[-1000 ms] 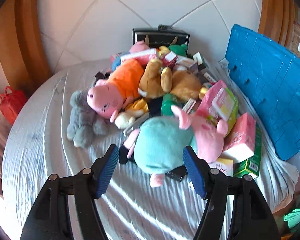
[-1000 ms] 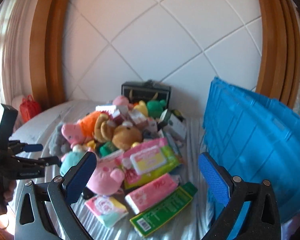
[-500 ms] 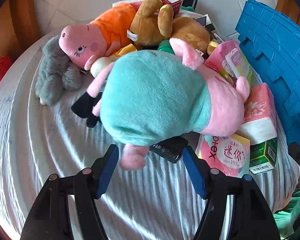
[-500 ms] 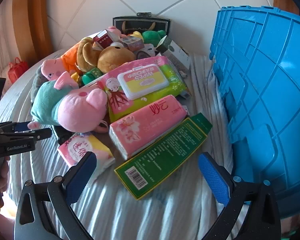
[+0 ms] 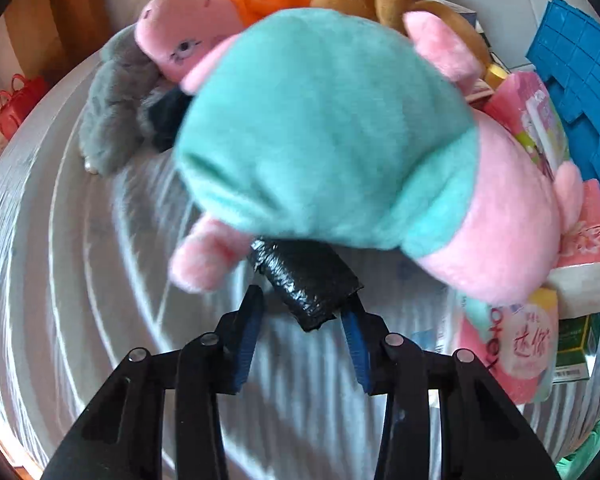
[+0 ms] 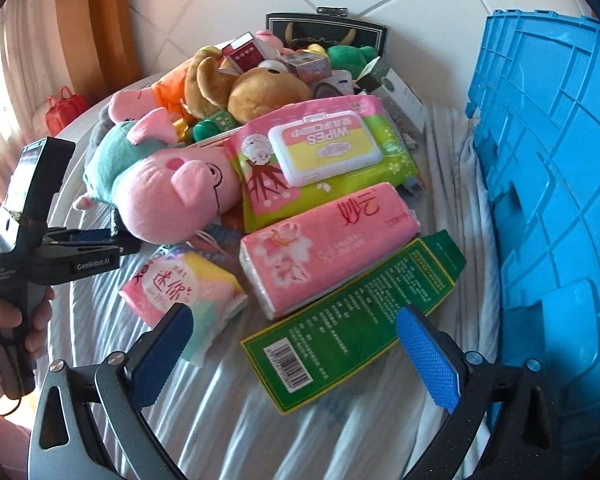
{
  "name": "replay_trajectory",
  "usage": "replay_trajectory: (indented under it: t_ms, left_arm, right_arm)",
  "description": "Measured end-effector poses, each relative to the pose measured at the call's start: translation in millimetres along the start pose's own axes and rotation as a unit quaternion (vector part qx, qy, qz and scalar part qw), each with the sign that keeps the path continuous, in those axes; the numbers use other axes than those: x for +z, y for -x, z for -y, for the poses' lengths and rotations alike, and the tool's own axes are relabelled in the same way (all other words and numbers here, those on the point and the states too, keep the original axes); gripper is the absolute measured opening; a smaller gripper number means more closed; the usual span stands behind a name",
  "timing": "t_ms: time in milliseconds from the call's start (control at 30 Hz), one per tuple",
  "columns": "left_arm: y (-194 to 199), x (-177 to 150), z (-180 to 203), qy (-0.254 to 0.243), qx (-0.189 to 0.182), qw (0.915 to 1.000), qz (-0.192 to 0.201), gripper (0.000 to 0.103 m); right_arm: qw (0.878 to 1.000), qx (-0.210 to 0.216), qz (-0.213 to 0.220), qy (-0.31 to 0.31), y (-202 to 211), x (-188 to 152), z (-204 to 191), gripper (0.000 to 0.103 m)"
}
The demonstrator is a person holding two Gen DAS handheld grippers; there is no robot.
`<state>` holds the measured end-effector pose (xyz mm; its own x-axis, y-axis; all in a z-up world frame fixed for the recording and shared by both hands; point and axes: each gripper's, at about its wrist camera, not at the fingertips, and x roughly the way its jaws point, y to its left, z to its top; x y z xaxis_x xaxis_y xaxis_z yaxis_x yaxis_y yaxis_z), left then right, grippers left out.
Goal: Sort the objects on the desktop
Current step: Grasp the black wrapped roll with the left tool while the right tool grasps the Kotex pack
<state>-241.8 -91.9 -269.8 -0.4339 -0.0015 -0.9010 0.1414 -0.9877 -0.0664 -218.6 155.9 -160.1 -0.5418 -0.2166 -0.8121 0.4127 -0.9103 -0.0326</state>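
Observation:
A teal-and-pink pig plush (image 5: 332, 132) lies at the front of the heap on the striped cloth (image 5: 80, 280). Under its belly sticks out a black plastic-wrapped roll (image 5: 306, 284). My left gripper (image 5: 302, 308) points steeply down at it. Its jaws are closing with the roll's end between the blue pads, and a gap still shows at the left pad. In the right wrist view the left gripper (image 6: 126, 240) reaches under the pig plush (image 6: 160, 184). My right gripper (image 6: 294, 314) stands wide open above the green box (image 6: 352, 320) and touches nothing.
A pink tissue pack (image 6: 328, 240), a wipes pack (image 6: 324, 152) and a small tissue pack (image 6: 180, 288) lie by the green box. A blue crate (image 6: 548, 200) stands on the right. A grey plush (image 5: 112, 100), an orange-shirted pig (image 5: 204, 28) and a brown bear (image 6: 260, 92) crowd behind.
Both grippers have come down close to the heap. The left jaws have narrowed from wide open around the end of the black roll. The right jaws have kept their width.

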Motion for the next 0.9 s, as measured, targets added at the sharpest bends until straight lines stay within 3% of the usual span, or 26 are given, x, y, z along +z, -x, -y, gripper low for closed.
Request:
replay_trajectory:
  t_ms: [233,367,533,667,800,867,900]
  left_arm:
    - [18.1,-16.1,-74.2,0.028,0.07,0.9971,-0.008,0.04]
    - [38.4,-19.1,-97.2,0.045,0.049,0.9978,-0.003,0.04]
    - [50.7,-2.7,-90.9,0.02,0.013,0.9996,0.017,0.04]
    - [33.6,15.8,-70.1,-0.015,-0.008,0.9997,0.015,0.043]
    - [13.8,35.1,-55.8,-0.041,0.001,0.9991,0.012,0.063]
    - [-1.4,36.4,-58.0,-0.043,-0.009,0.9989,-0.016,0.064]
    - [-4.8,34.0,-58.7,-0.049,-0.005,0.9986,-0.02,0.057]
  right_arm:
    - [1.0,0.021,-0.005,-0.002,-11.1,2.8,-26.1,0.103]
    - [1.0,0.027,-0.006,-0.002,-15.2,7.2,-44.2,0.103]
    - [1.0,0.02,-0.011,-0.011,-13.9,7.1,-59.6,0.103]
    - [1.0,0.007,-0.008,-0.025,-5.5,7.3,-66.6,0.103]
    - [0.998,0.015,-0.032,-0.045,-10.0,8.7,-73.7,0.103]
    - [0.997,0.02,-0.048,-0.054,-17.6,9.6,-79.7,0.103]
    - [0.997,0.017,-0.055,-0.057,-21.7,9.1,-81.8,0.103]
